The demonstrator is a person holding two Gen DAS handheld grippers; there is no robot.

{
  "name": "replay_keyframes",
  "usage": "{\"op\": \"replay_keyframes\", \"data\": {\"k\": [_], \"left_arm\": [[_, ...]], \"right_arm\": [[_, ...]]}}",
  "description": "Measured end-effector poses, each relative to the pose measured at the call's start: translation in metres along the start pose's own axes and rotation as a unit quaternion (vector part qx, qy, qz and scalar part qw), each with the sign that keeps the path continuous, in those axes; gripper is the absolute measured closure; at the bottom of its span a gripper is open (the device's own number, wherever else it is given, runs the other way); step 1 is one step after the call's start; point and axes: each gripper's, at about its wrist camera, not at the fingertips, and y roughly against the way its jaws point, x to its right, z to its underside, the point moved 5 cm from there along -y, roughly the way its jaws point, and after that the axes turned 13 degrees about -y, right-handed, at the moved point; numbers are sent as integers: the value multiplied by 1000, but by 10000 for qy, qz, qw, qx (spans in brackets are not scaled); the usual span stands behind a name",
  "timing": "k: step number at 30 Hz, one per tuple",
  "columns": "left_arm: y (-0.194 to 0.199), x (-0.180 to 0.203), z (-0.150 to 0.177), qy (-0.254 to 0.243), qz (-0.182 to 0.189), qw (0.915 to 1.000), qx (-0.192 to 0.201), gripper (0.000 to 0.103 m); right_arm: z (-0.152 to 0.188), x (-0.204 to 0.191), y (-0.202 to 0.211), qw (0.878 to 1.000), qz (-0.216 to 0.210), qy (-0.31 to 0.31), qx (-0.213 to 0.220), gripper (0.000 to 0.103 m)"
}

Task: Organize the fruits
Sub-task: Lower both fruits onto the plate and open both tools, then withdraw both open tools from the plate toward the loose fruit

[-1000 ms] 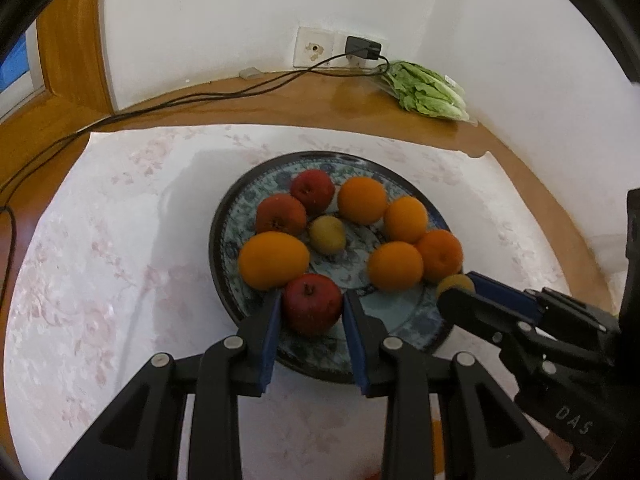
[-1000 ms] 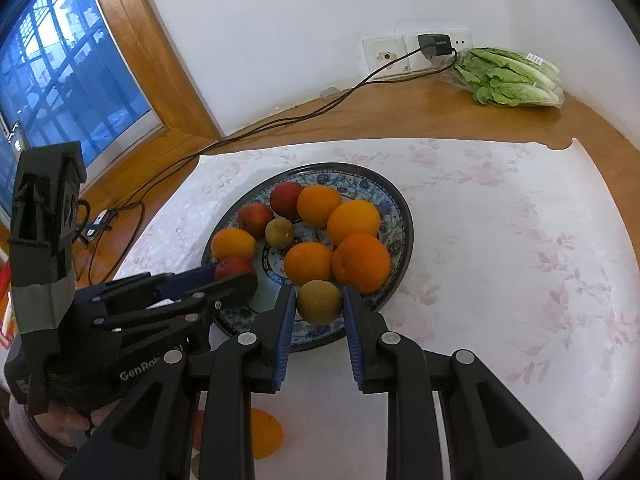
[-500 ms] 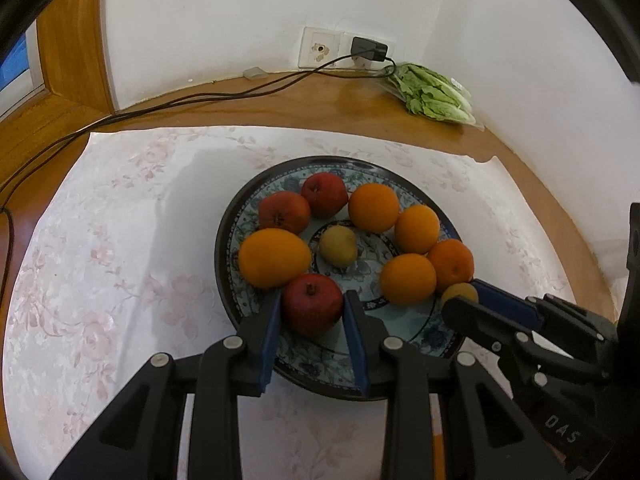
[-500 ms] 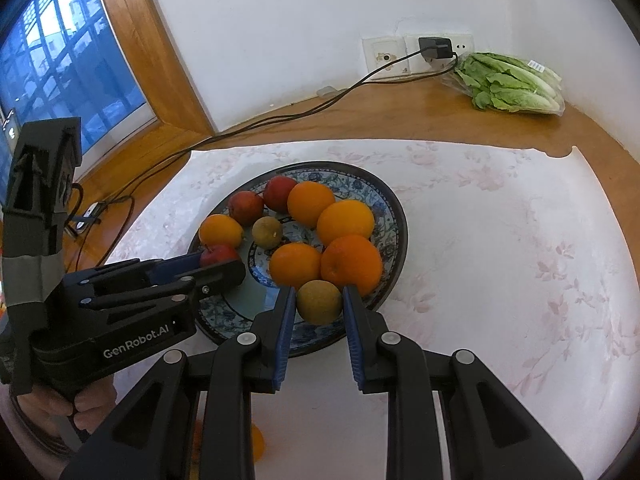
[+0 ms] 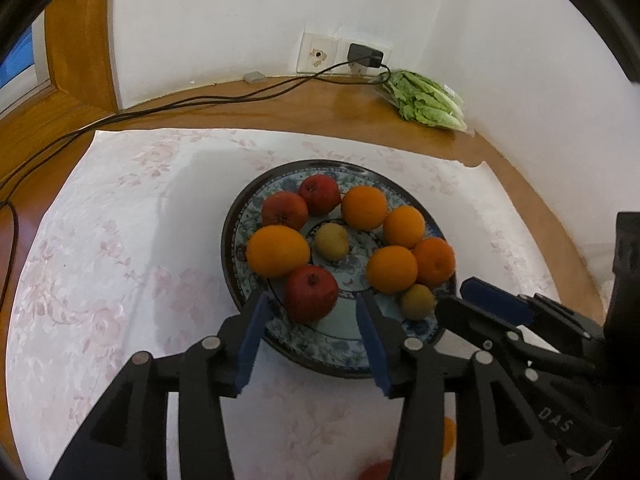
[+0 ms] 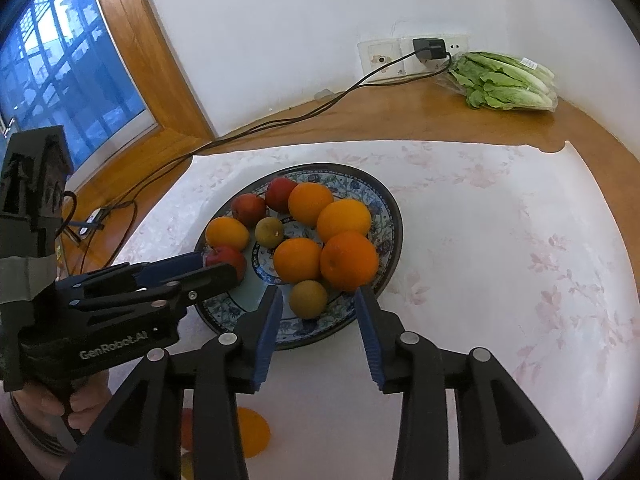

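A blue patterned plate [image 5: 320, 340] [image 6: 388, 204] on a white floral cloth holds several oranges, three red apples and two brownish-green kiwis. My left gripper [image 5: 312, 332] is open, its pads on either side of and just behind the near red apple [image 5: 311, 292], which rests on the plate. My right gripper [image 6: 318, 324] is open, just behind a kiwi [image 6: 308, 299] that lies at the plate's near rim, also seen in the left wrist view [image 5: 417, 302]. Each gripper shows in the other's view.
A bag of lettuce [image 6: 504, 84] lies at the back right by a wall socket with a charger [image 6: 428, 49]; its black cable [image 5: 200, 100] runs left across the wooden ledge. Loose fruit, one orange [image 6: 250, 432], lies on the cloth below the grippers.
Both grippers opened, letting go of the red apple and the kiwi onto the plate, and drew back slightly.
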Motion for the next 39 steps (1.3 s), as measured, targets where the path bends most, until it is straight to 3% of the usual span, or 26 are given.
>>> {"op": "replay_keyframes", "data": {"k": [14,39], "left_arm": [[33,9,17,53,91,9999,-10,44],[51,42,68,-98,441,9977,-496,43]], "right_arm": [[15,-2,30,9999,-74,-155,10,56],[54,3,53,9992,0,-350,-168,56]]}}
